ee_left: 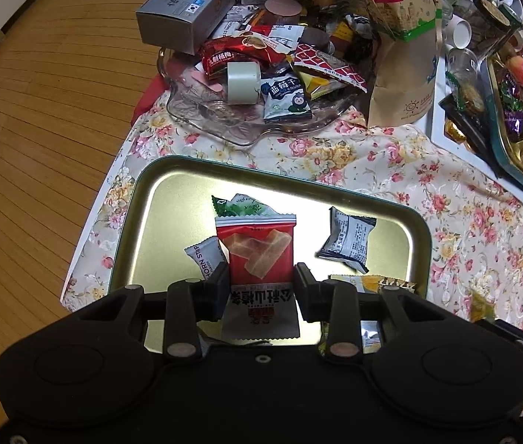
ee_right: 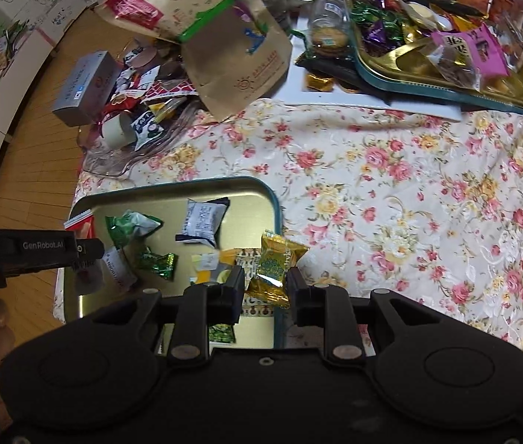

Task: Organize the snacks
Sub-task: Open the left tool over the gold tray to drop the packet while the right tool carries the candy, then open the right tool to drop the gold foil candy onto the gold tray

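Item: red packet. It is seen upright at lower centre of the left wrist view, long axis running up the frame, between the fingers of the left gripper. The fingers stand wide and flank its lower half; contact is judged likely but whether the pads press cannot be told. It hangs over the tin tray.

Item: gold packet. It is clamped between the fingers of the right gripper, lower centre of the right wrist view, over the tray's right rim.

Judgement: both loads lie above the tray; the left is nearer its middle, so release there is judged next.
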{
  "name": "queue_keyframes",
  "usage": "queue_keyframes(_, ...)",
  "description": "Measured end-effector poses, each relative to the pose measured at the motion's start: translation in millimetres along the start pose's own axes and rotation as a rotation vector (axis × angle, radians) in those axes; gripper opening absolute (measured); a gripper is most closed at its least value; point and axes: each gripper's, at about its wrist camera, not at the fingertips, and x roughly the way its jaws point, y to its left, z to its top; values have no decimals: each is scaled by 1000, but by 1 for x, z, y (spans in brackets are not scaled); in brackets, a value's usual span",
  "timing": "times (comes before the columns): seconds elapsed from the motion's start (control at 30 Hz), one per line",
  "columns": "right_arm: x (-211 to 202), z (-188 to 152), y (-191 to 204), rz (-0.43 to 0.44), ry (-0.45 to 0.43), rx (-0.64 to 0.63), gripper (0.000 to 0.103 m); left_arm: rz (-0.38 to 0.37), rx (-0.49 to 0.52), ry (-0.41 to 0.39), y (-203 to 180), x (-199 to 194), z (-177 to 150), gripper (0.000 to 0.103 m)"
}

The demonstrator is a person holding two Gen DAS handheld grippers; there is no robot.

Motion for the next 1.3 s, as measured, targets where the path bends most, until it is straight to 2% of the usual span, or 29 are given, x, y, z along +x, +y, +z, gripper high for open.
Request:
queue_keyframes(0.17, 4, 0, 9, 3, 0, -26, 25, 18, -3, -27, 3, -5, -2, 45)
queue_keyframes(0.37, 7, 0, 13, 7, 4, -36, 25, -58, -10, -15, 7, -9, -4, 47)
queue_keyframes(0.5, 8, 1, 15, 7, 3, -40, 25, -27, 31, -42, 0, -12, -7, 49)
queue_keyframes(0.6, 8, 0, 16, 7, 3, -44, 25, -55, 22, -20, 1, -10, -7, 49)
queue_keyframes(0.77, 3, -1, 22, 32, -18, -58, 26, 5, 42, -39, -3, -12, -9, 49)
queue_keyframes(0.93, -6, 1, 32, 41, -76, -78, 26, -17, 22, 19, -1, -4, -10, 48)
queue_keyframes(1.07, -9, 2, 38, 27, -119, -96, 28, -6, 8, 28, 0, -3, -10, 48)
queue_keyframes(1.1, -9, 3, 39, 26, -124, -98, 29, -5, 5, 31, 0, -2, -10, 48)
queue_keyframes(1.17, -9, 4, 41, 22, -130, -97, 36, -9, 3, 35, 1, -2, -10, 48)
queue_keyframes(1.3, -8, 5, 42, 34, -129, -107, 36, -13, 7, 43, 2, -1, -10, 48)
